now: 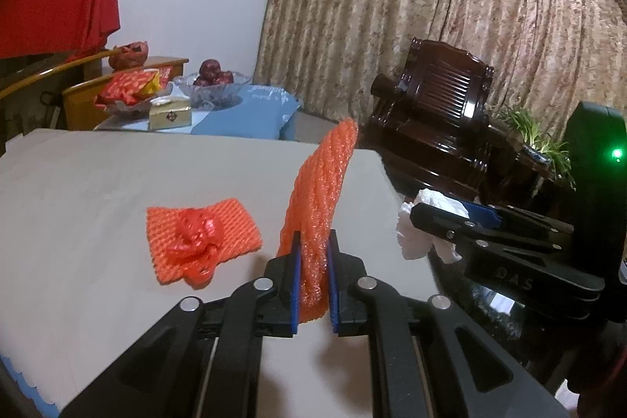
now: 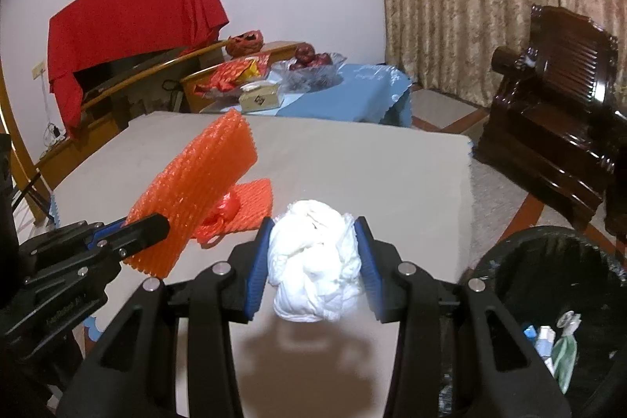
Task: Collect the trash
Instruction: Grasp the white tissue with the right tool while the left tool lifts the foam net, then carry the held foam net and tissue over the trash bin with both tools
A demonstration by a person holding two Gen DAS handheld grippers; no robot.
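Crumpled white tissue (image 2: 315,259) sits pinched between the right gripper (image 2: 313,265) pads, lifted off the table (image 2: 372,175) for the black bin (image 2: 556,300) just right. Left gripper (image 1: 313,285) clamps an orange foam net (image 1: 317,206); another net with red plastic (image 1: 200,241) remains on the table

We see orange ribbed foam netting (image 1: 317,206) at twelve o'clock between blue pads (image 1: 294,285), a white tissue wad (image 2: 315,261), a plain beige table (image 2: 352,163), a red cloth (image 2: 129,26) at ten, floral tan curtains (image 1: 431,6) and a black bin (image 2: 548,261) at four.
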